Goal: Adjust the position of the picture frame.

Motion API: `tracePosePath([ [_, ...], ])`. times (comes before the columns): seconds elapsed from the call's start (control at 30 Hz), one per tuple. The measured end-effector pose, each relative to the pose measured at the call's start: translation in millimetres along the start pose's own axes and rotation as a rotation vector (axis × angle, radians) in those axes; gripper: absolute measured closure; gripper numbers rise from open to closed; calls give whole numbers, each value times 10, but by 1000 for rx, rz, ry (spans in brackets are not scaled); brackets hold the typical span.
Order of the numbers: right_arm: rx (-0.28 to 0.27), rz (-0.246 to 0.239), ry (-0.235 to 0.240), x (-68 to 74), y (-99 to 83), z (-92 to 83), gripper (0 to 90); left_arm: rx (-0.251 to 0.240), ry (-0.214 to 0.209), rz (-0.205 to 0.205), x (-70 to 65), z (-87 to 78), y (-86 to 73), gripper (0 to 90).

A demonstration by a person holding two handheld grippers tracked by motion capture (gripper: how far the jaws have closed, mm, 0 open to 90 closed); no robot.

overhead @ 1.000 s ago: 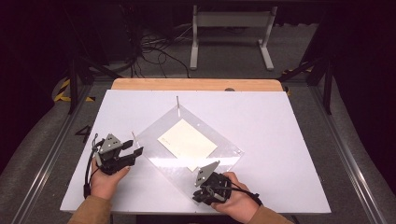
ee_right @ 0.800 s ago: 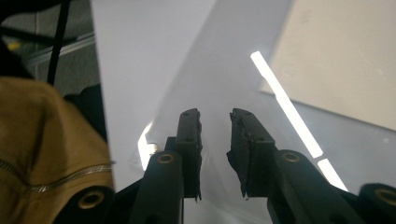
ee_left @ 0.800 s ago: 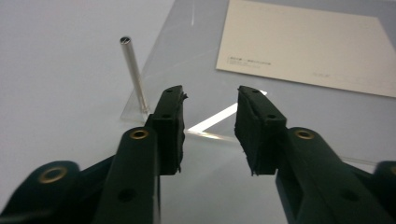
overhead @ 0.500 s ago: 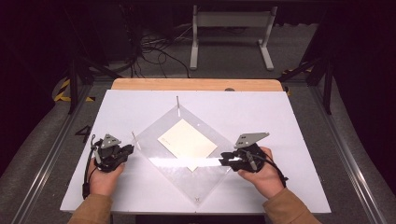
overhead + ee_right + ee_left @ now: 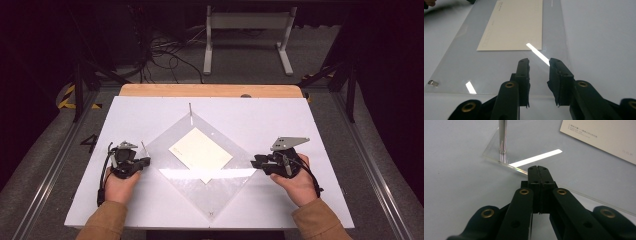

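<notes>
The left gripper (image 5: 537, 167) has its jaws pressed together on nothing, just short of the clear sheet's (image 5: 227, 187) corner with its upright metal pin (image 5: 502, 140). The right gripper's (image 5: 539, 62) jaws stand slightly spread over the opposite corner, gripping nothing. Beyond both, a cream card (image 5: 200, 154) lies mid-sheet on the white table (image 5: 300, 120).

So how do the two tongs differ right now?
The left tongs are shut with their jaws pressed together, nothing between them, while the right tongs stand open with a gap. The left ones sit by the clear sheet's left corner, beside an upright metal pin; the right ones reach over its right corner. Both are black and hand-held.
</notes>
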State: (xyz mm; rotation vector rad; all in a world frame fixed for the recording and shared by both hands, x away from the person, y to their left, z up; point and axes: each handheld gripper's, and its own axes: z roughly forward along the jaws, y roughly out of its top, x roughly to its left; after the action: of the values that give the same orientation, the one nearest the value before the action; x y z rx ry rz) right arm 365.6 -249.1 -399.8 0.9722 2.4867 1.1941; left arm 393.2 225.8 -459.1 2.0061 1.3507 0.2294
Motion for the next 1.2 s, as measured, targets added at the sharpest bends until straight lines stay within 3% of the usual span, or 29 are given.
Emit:
tracePosePath([
  [0.17, 3, 12, -14, -61, -32, -10, 691, -12, 1, -6, 0, 31, 17, 897],
  [0.3, -11, 34, -34, -150, -57, -68, 691, -11, 46, 20, -67, 101, 100, 898],
  [0.37, -17, 44, -41, -181, -63, -101, 691, -18, 56, 12, -102, 155, 148, 899],
  [0.63, -15, 83, -74, -323, -120, -215, 700, -22, 144, 75, -312, 419, 416, 899],
  [0.93, 27, 102, -110, -407, -208, -239, 708, -21, 127, 54, -426, 645, 659, 899],
  [1.07, 56, 113, -127, -438, -253, -233, 726, -39, 99, 59, -453, 735, 736, 898],
  [1.13, 73, 115, -126, -450, -284, -216, 747, -38, 53, 35, -404, 719, 721, 896],
  [1.2, 83, 115, -129, -461, -302, -203, 759, -34, 45, 26, -393, 703, 712, 892],
])
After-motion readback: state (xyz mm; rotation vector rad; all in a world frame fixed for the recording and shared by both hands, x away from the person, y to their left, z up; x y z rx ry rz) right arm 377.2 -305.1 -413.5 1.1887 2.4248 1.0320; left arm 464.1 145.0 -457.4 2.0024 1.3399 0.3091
